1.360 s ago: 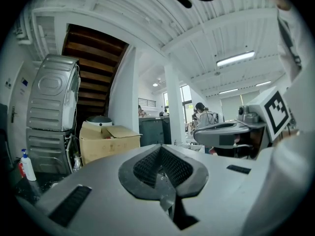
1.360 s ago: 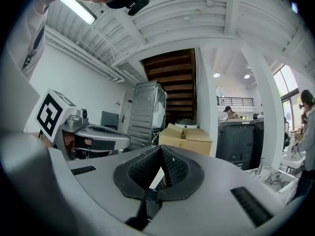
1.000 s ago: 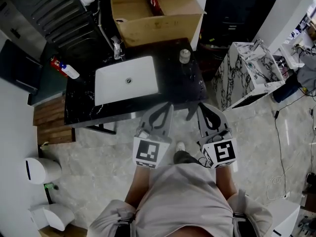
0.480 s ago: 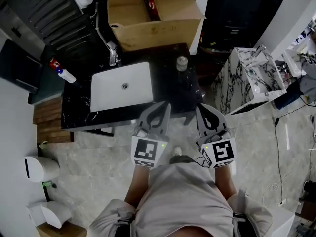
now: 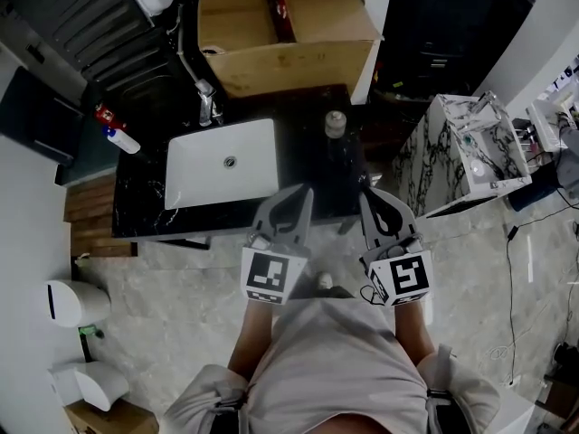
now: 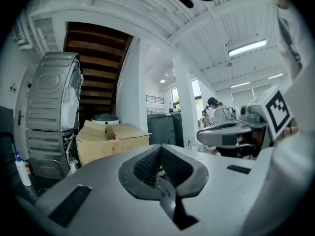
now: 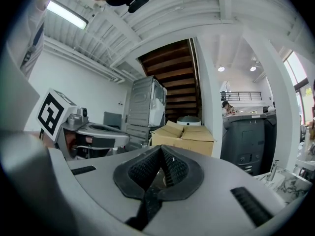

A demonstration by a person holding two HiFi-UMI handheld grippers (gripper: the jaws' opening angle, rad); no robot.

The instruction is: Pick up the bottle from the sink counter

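Black counter (image 5: 309, 156) | bottle (image 5: 336, 124): head view | left claw (image 6: 160, 149), right claw (image 7: 161, 148): closed

The head view is dim and underexposed: the black bench (image 5: 312, 165) swallows detail, and the white sink basin (image 5: 194, 181) is its brightest patch. Both gripper views are bright under ceiling strip lights (image 6: 251, 47), fisheye-bent, with black vignetted corners.

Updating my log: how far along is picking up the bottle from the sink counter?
Done: nothing; the bottle stands on the counter beside the sink. In hand: left gripper and right gripper, both shut and empty, at the counter's front edge. Left: open, grasp, lift.
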